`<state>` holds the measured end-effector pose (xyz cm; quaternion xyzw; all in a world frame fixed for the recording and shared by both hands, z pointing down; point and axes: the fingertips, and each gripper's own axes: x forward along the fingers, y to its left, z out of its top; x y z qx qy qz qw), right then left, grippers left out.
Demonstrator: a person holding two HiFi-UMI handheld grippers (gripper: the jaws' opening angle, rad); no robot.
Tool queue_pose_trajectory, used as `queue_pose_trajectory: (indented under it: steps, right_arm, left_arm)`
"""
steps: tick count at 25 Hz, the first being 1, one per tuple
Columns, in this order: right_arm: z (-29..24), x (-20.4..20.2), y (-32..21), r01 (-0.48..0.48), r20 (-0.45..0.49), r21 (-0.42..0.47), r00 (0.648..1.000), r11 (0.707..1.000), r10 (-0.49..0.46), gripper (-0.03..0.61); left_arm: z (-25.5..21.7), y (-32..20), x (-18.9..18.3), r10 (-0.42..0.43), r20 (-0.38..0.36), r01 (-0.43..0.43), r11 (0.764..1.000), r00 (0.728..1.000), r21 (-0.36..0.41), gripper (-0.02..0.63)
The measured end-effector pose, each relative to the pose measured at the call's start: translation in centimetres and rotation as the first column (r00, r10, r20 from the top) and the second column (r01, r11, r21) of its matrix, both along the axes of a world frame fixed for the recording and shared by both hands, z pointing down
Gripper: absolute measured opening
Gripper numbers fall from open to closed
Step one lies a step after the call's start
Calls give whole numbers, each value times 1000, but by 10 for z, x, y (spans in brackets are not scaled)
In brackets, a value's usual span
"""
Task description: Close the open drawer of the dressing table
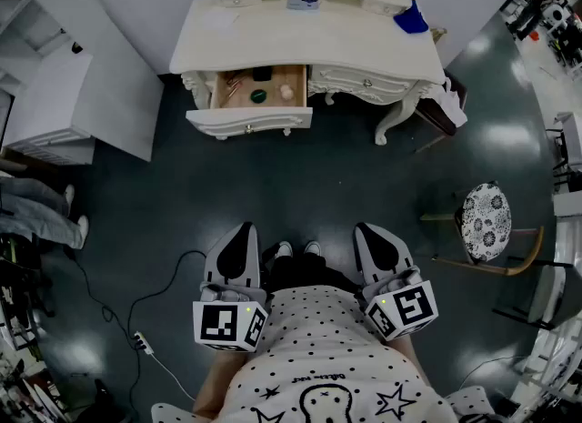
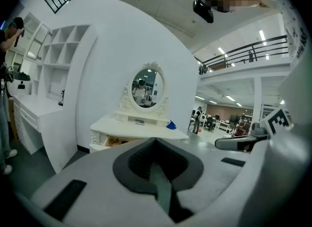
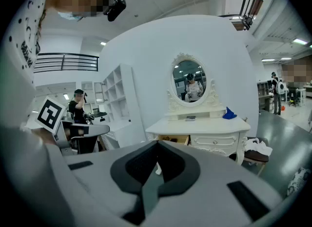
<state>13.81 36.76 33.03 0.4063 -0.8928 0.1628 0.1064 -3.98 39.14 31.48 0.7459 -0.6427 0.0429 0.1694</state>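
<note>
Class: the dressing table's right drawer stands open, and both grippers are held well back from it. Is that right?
Not quite: the open drawer is the left one of the dressing table, as the head view shows. The left gripper and right gripper are indeed well back.

Bench (image 1: 300,44): ahead, backed against the wall.
Open drawer (image 1: 250,123): bench's left half, pulled out toward the person; small items (image 1: 259,96) inside.
Closed drawer (image 1: 368,83): right of it.
Mirror (image 2: 147,87): on the bench's rear.
Stool (image 1: 485,221): on the floor, right of the bench, nearer.
Shelf unit (image 1: 55,107): left of the bench.
</note>
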Motion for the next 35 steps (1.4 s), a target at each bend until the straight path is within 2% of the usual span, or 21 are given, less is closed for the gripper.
queue_pose_trajectory:
  steps: [20,27,35]
  right_arm:
    - [-3,-2,13,6,-4,16,1000,1000,-6,9]
    - [-6,12,20,3,7,26,1000,1000,-3,9]
    - [-7,32,36,30,82,36,996,999,-33,9]
  left_arm:
    - [-3,14,-6,-12,9,12,1000,1000,11,12]
    - [-7,21,8,-8,11,8,1000,1000,21,12]
    - [-8,32,31,-21,23,20,999,1000,36,12]
